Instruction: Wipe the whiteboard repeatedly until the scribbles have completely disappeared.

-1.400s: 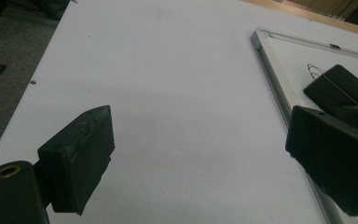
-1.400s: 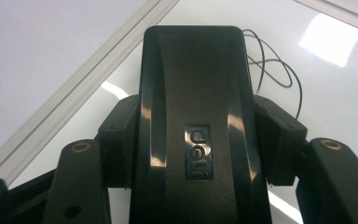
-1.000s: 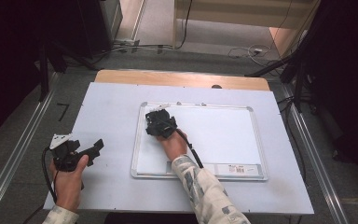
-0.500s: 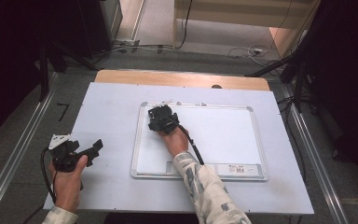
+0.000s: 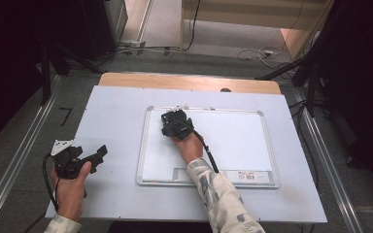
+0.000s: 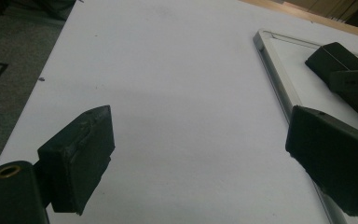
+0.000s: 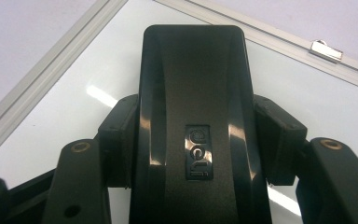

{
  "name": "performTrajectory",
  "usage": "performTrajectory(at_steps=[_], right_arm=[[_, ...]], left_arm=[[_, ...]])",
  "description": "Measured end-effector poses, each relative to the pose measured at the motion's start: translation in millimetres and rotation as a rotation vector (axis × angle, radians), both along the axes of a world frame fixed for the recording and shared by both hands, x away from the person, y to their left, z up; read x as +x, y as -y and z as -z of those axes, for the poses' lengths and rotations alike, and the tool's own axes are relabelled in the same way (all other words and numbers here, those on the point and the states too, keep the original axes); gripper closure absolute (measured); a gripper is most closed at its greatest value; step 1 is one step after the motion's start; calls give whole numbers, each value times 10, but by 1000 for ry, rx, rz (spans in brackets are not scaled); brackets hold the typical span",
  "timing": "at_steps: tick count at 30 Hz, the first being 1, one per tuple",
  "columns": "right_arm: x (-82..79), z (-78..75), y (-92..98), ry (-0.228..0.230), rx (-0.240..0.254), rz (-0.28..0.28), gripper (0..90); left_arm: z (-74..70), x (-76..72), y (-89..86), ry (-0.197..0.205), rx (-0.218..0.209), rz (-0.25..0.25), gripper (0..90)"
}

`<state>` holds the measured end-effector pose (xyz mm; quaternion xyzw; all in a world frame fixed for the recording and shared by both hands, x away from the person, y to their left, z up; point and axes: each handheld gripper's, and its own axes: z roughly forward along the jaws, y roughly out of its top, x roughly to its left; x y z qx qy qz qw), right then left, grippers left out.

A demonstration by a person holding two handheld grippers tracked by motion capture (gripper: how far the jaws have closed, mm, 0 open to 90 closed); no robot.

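white tabletop with a wooden strip along its far edge, grey carpet floor, metal rails on both sides, cables on the floor beyond, pale wood furniture at the back, dark curtains flanking

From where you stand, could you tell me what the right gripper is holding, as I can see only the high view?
Observer: In the right gripper view, the right gripper is shut on a black whiteboard eraser with an embossed logo on its back.
Operator: Thank you. Is the eraser over the board?
Observer: Yes, the whiteboard lies under it, and a small metal clip sits on the frame beyond.
Operator: And are the left gripper's jaws open?
Observer: The left gripper is open, with only the white tabletop between its pads.
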<state>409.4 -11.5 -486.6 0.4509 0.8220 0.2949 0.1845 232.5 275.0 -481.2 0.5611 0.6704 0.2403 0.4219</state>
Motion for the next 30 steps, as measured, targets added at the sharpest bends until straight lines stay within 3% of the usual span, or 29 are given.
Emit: performTrajectory(at_steps=[17,30], right_arm=[[201,-2,29,5,8,61,375],[126,1,-238,5,-1,1,375]], left_arm=[[8,23,11,-6,1,5,86],[11,37,11,-7,-2,4,85]])
